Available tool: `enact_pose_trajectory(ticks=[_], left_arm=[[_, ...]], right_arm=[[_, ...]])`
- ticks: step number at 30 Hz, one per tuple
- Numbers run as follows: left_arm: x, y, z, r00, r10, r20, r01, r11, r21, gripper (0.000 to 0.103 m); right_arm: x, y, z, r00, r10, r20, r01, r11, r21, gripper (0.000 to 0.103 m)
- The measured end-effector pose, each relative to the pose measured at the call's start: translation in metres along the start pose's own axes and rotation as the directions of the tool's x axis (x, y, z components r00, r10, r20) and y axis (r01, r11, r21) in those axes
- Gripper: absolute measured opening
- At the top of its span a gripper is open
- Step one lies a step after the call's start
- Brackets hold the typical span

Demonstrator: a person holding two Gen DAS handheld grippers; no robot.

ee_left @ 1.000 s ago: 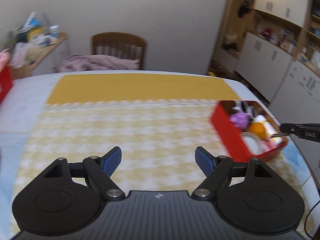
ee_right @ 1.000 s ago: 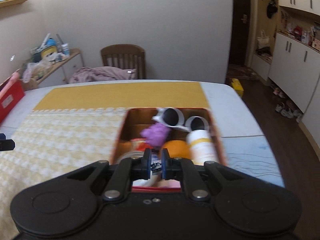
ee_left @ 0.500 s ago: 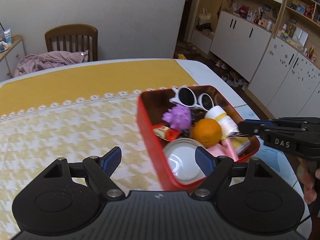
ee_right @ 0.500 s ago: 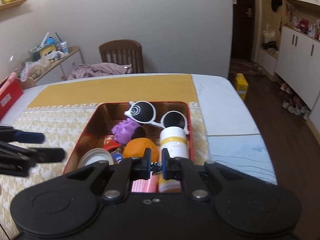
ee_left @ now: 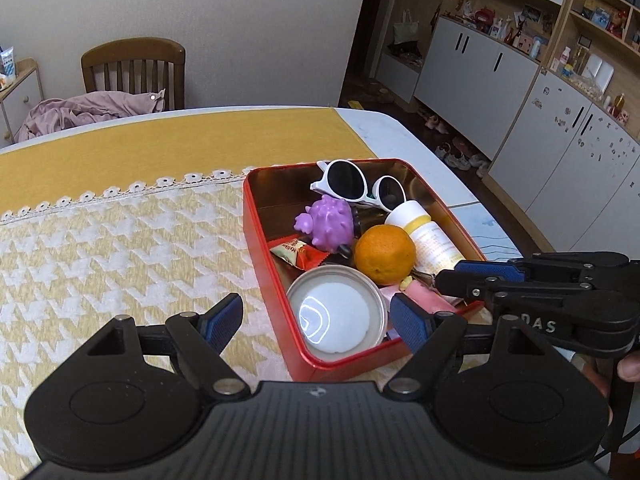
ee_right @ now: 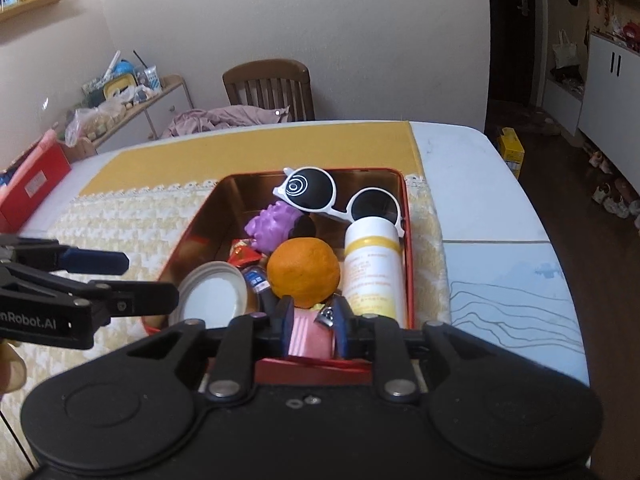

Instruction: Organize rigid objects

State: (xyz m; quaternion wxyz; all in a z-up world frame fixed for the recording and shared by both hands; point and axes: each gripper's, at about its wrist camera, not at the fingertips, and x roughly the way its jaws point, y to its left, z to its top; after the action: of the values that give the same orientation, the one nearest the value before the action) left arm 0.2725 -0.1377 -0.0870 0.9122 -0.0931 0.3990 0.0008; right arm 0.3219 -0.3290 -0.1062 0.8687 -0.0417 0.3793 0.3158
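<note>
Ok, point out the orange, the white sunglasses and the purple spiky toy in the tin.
orange (ee_right: 303,271), right wrist view, middle of its peel
white sunglasses (ee_right: 310,191), right wrist view, left lens
purple spiky toy (ee_left: 329,225), left wrist view, its body

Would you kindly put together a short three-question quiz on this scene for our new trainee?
1. True or false: the white-framed round sunglasses lie at the far end of the red metal tin.
2. Which thing lies beside the orange fruit, on its right in the right wrist view? A) purple spiky toy B) white bottle with a yellow band C) round white lid
3. Fill in: the left tongs are ____, with nothing between them.

Key
1. True.
2. B.
3. Open. The right tongs are only now opening over a pink ribbed item.
</note>
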Motion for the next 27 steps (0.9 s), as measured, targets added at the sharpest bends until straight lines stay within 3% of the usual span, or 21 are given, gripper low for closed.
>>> enact_pose_trajectory(ticks=[4,6,11,23,25,27], left_arm=[[-0.009,0.002,-0.004,1.0,-0.006,0.008,0.006,1.0,0.002,0.081],[-0.015,0.003,-0.005,1.0,-0.016,0.017,0.016,1.0,0.001,0.081],[-0.03,0.004,-0.01,0.999,-0.026,0.042,0.025,1.0,0.017,0.081],[-0.064,0.012,-0.024,0.993,-0.092,0.078,0.088,0.995,0.056,0.082],[-0.068,0.015,-0.026,0.993,-0.099,0.072,0.096,0.994,0.051,0.087],[-0.073,0.019,-0.029,0.992,-0.099,0.078,0.095,0.994,0.054,0.088]], right_arm=[[-0.013,0.001,-0.002,1.0,0.01,0.001,-0.01,1.0,0.011,0.023],[-0.02,0.002,-0.004,1.0,0.013,-0.002,-0.013,1.0,0.021,0.033],[-0.037,0.008,-0.006,1.0,0.021,0.015,-0.022,0.999,0.032,0.041],[-0.073,0.044,-0.015,0.995,-0.002,0.097,-0.002,0.999,0.038,0.081],[-0.079,0.05,-0.018,0.994,-0.013,0.113,0.007,0.999,0.048,0.086],[-0.084,0.055,-0.02,0.992,-0.025,0.125,0.017,0.998,0.064,0.097]])
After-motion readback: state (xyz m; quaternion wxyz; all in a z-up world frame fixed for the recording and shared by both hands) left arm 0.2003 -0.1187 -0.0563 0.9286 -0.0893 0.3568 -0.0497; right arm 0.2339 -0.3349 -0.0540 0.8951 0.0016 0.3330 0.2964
